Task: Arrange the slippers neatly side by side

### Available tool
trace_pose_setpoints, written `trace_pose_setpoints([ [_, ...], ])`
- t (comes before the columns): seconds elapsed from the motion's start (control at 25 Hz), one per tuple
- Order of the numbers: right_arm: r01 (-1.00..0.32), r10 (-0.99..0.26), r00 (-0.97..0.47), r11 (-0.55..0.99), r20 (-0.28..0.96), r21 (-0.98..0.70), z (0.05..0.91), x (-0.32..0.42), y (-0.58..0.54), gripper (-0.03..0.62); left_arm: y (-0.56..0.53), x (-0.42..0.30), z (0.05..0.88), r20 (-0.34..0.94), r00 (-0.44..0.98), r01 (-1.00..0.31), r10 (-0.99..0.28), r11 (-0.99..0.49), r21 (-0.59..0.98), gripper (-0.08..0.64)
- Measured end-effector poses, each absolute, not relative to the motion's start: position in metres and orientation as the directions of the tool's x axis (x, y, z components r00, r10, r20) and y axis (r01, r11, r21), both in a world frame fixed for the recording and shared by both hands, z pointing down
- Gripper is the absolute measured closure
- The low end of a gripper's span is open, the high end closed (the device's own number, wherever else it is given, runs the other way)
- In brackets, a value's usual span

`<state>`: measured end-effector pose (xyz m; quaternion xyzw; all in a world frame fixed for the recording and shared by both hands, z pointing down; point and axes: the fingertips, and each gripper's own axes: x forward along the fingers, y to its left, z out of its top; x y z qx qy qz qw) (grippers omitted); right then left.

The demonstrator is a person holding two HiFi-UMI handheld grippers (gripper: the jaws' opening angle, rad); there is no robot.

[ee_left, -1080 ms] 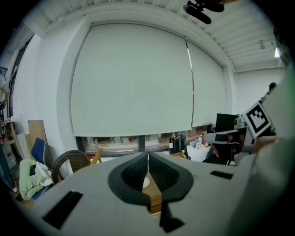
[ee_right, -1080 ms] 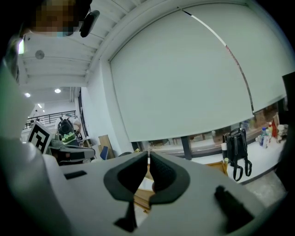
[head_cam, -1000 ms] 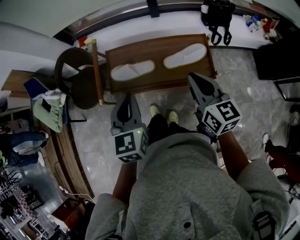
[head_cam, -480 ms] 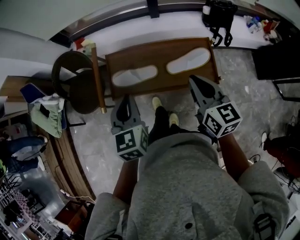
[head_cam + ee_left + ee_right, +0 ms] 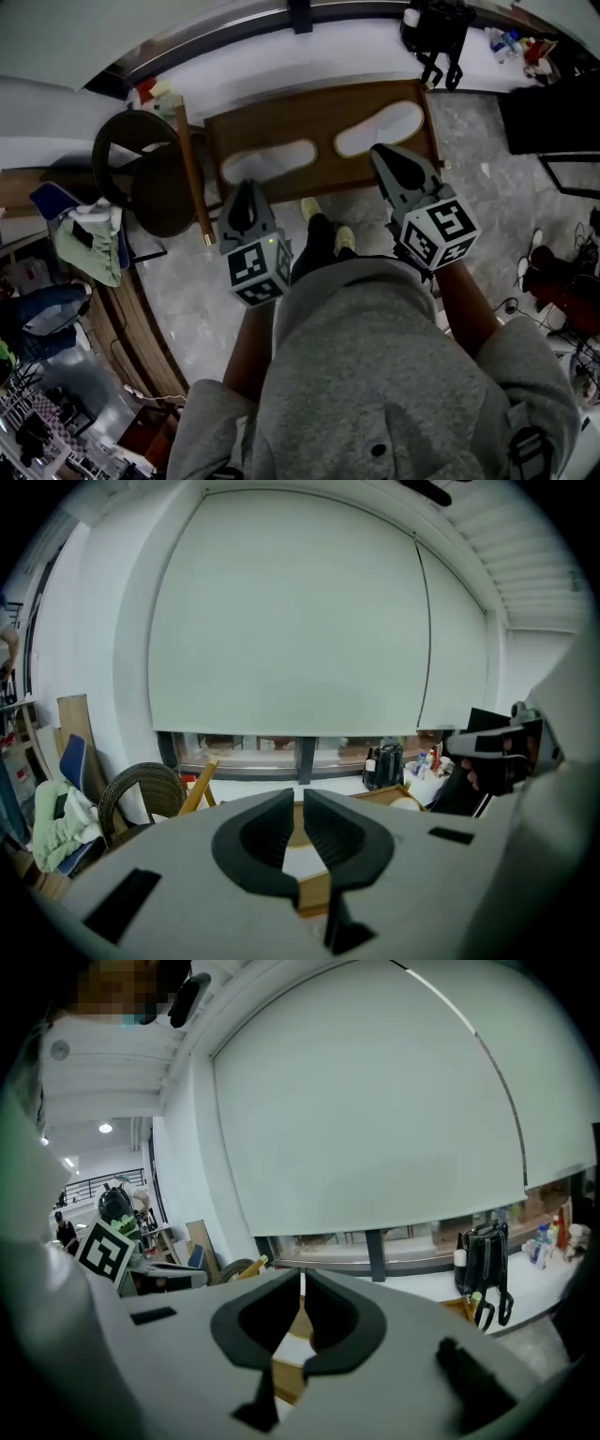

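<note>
Two white slippers lie apart, end to end, on a low wooden table (image 5: 319, 101): the left slipper (image 5: 269, 160) and the right slipper (image 5: 381, 127), which sits a little further back. My left gripper (image 5: 242, 190) hovers at the table's front edge just before the left slipper, shut and empty; its jaws (image 5: 298, 799) stand together with only table and a strip of white behind them. My right gripper (image 5: 384, 156) hangs over the front edge below the right slipper, its jaws closed on nothing, and shows the same way in its own view (image 5: 302, 1279).
A round wicker chair (image 5: 141, 173) stands against the table's left end. A black bag (image 5: 436, 28) sits on the window ledge behind. The person's yellow shoes (image 5: 325, 223) are on the marble floor before the table. Clothes lie heaped at the left (image 5: 89, 239); dark furniture (image 5: 553, 108) is at the right.
The person has stepped closer to the table. Both grippers moved forward to its front edge, the left one further. Both stayed closed, and the slippers have not moved.
</note>
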<state>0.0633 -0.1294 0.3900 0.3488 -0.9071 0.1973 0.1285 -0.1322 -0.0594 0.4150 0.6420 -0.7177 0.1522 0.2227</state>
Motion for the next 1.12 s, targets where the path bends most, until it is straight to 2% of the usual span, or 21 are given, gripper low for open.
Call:
trace_pose_setpoints([
  [0.32,-0.694,-0.577,-0.710,0.670,0.403,-0.263,0.399,0.055,-0.151,0.561,-0.075,-0.145,0.464,0.602,-0.074,-0.990,-0.795,0.133,0.054,0.537],
  [0.36,-0.694,-0.576,-0.709,0.670,0.407,-0.262,0.400,0.054,-0.153,0.561,-0.076,-0.145,0.469,0.613,-0.067,-0.990,-0.787,0.129,0.057,0.529],
  [0.48,-0.696,-0.572,-0.705,0.670,0.419,-0.258,0.405,0.050,-0.158,0.561,-0.080,-0.146,0.485,0.646,-0.046,-0.990,-0.762,0.123,0.074,0.446],
  [1.12,-0.734,-0.575,-0.652,0.643,0.494,-0.220,0.421,0.037,-0.183,0.561,-0.110,-0.171,0.563,0.759,-0.028,-0.983,-0.650,0.156,0.097,0.361],
])
